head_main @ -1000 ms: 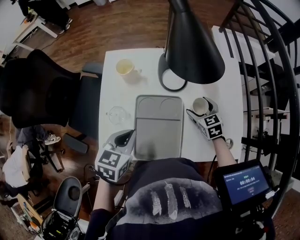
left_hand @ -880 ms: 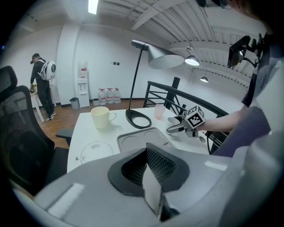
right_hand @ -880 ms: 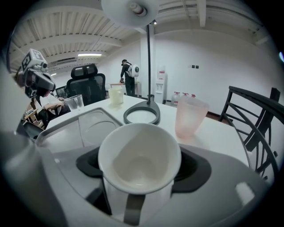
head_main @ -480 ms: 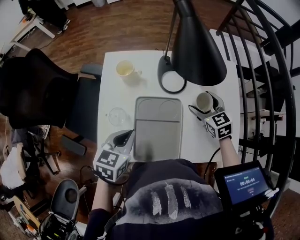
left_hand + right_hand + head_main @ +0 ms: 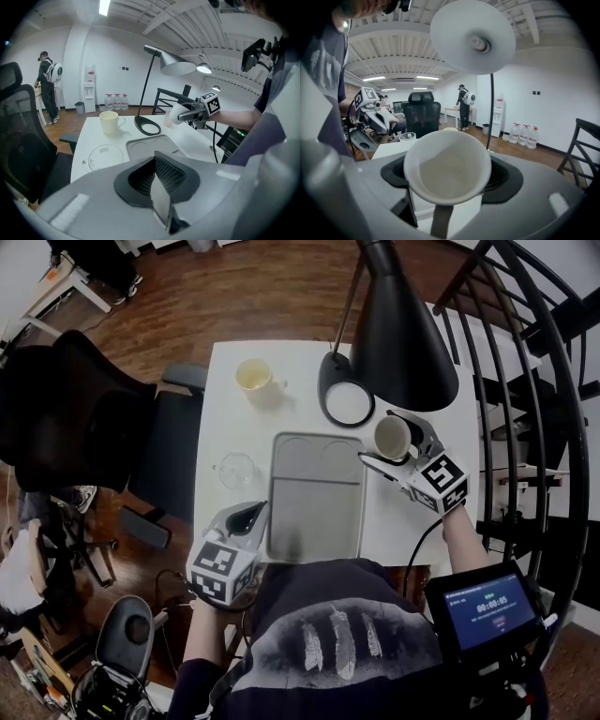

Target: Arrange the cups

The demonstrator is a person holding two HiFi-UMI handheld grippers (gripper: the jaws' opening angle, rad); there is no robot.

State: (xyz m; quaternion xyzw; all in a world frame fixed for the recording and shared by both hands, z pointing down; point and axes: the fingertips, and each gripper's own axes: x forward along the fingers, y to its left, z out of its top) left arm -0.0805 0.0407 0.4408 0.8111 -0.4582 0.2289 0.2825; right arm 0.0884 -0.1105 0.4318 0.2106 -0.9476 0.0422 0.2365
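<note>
Pale cup [image 5: 447, 168]: pinched in the right gripper [image 5: 382, 439], whose jaws are spread wide with one pad on each side of the wall. It is tipped so its mouth faces back along the gripper. It is held clear of the surface [image 5: 234, 418], just right of the far right corner of the tray [image 5: 316, 521].
Handling: it looks stiff, smooth-walled and fairly light. The material cannot be told, so treat it as breakable. A hold across the body below the rim, as now, seems safest. A smooth wall may slip if the cup is swung fast.
Left gripper [image 5: 248, 515]: jaws pressed together with nothing between them, resting at the tray's near left corner.
Tray: grey and bare, with two round hollows at its far end.
Glass cup [image 5: 236, 468]: on the surface just left of the tray. It is thin and clear, and probably the most fragile piece.
Yellow mug [image 5: 253, 376]: upright, well beyond the tray's far left corner.
Lamp base [image 5: 347, 401]: just beyond the tray's far edge, close to the held cup.
Next move: probably turn the cup upright and set it in a hollow, keeping clear of the lamp.
</note>
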